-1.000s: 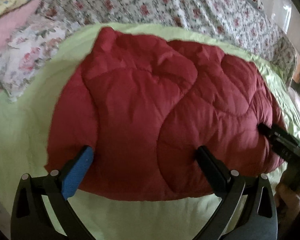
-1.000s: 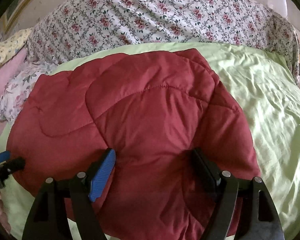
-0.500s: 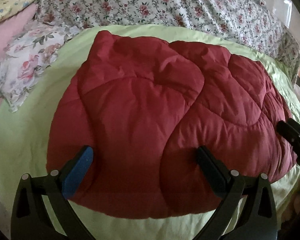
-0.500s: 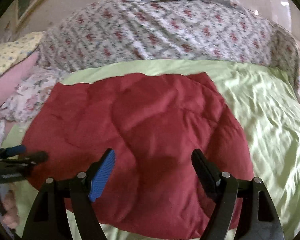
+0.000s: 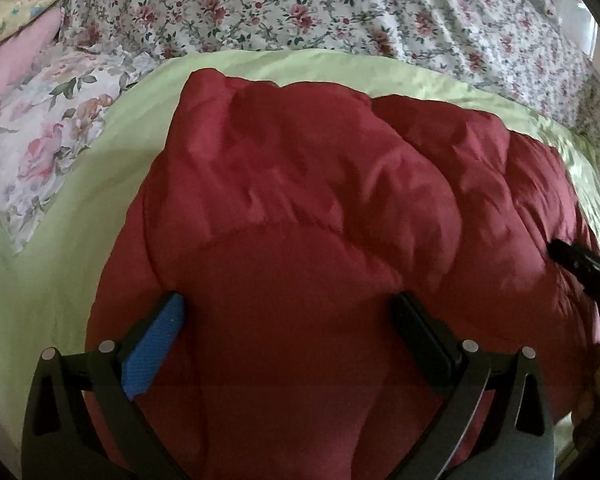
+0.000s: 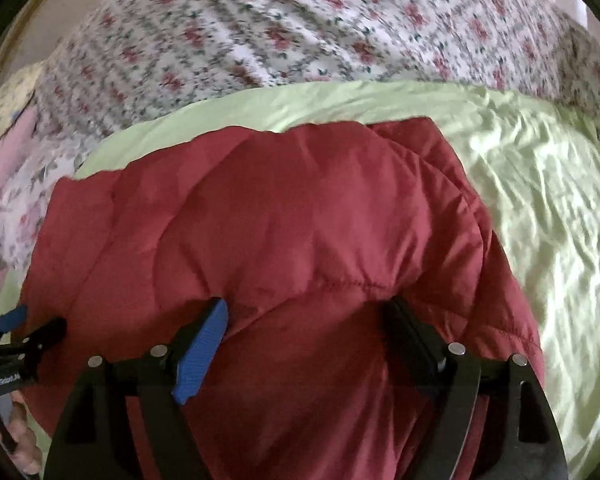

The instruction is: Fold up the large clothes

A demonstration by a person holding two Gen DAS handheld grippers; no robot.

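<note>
Puffy dark-red quilted garment [image 5: 300, 208], folded, curved stitch lines, on pale-green sheet [image 5: 80, 200]

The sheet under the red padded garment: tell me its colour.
Plain light green sheet, no pattern. The right wrist view shows it best, to the right of the red padded garment.

left wrist: close, angled down | right wrist: same | shared: red quilt [image 5: 300, 208]

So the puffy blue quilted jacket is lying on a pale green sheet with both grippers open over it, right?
Not quite: the puffy quilted jacket is dark red, as the right wrist view shows. It does lie on the pale green sheet, with the left gripper and right gripper open.
</note>
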